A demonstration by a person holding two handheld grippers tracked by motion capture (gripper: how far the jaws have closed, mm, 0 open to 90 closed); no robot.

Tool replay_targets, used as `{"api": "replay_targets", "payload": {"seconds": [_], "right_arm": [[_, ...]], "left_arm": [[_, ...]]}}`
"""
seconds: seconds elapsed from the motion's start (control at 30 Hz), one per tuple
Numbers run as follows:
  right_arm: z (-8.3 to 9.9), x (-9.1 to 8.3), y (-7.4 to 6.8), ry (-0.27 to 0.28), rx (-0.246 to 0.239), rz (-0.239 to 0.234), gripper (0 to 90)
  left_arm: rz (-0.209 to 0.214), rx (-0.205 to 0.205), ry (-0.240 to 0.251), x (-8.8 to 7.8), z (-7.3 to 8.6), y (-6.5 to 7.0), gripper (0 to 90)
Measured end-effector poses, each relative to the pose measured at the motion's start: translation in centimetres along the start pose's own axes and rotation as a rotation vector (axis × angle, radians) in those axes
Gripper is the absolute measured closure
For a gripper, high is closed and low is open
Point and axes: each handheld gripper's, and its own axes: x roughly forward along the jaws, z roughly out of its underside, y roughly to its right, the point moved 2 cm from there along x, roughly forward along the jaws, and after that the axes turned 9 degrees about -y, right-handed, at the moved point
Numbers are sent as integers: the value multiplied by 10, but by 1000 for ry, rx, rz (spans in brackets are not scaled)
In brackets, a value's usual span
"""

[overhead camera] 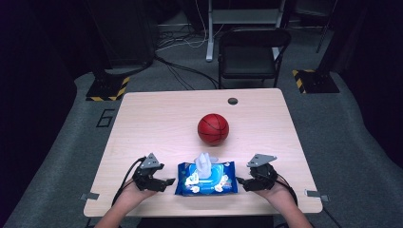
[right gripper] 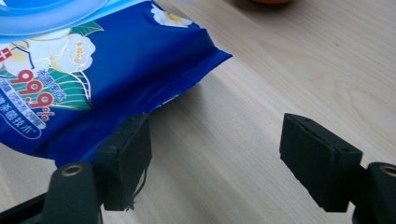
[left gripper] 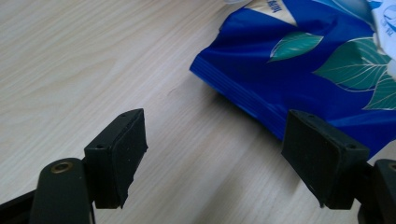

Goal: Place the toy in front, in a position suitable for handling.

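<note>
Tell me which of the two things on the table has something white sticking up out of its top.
The blue wet-wipes pack between the two grippers: a white wipe stands up from its lid opening. The red basketball behind it is smooth and closed.

Bright overhead light on the table (overhead camera: 157, 118), dark surroundings, and close views perhaps slightly soft.

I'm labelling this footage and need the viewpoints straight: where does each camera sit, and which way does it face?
High view: fixed above the person's side, looking forward and down at the table; both forearms, left gripper and right gripper show.
Left gripper view: rides the left gripper, looking along its open jaws at the blue wipes pack.
Right gripper view: rides the right gripper, looking along its open jaws at the pack's other end.
Shared: all three show the wipes pack; the high view also shows the basketball.
</note>
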Motion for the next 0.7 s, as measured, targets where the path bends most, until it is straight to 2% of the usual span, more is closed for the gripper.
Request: {"api": "replay_targets", "payload": {"seconds": [0.27, 0.47, 0.53, 0.63, 0.7], "right_arm": [[-3, 2, -2, 22, 24, -32, 250], [-10, 8, -11, 16, -16, -51, 264], [-13, 13, -15, -2, -44, -20, 284], [-14, 14, -15, -9, -11, -30, 285], [-15, 15, -15, -8, -12, -30, 287]], "left_arm": [[28, -20, 16, 6, -5, 0, 213], [45, -11, 3, 12, -9, 6, 215], [42, -1, -3, 11, -9, 6, 216], [54, -12, -11, 11, -7, 5, 216], [52, -8, -16, 11, -7, 5, 217]]}}
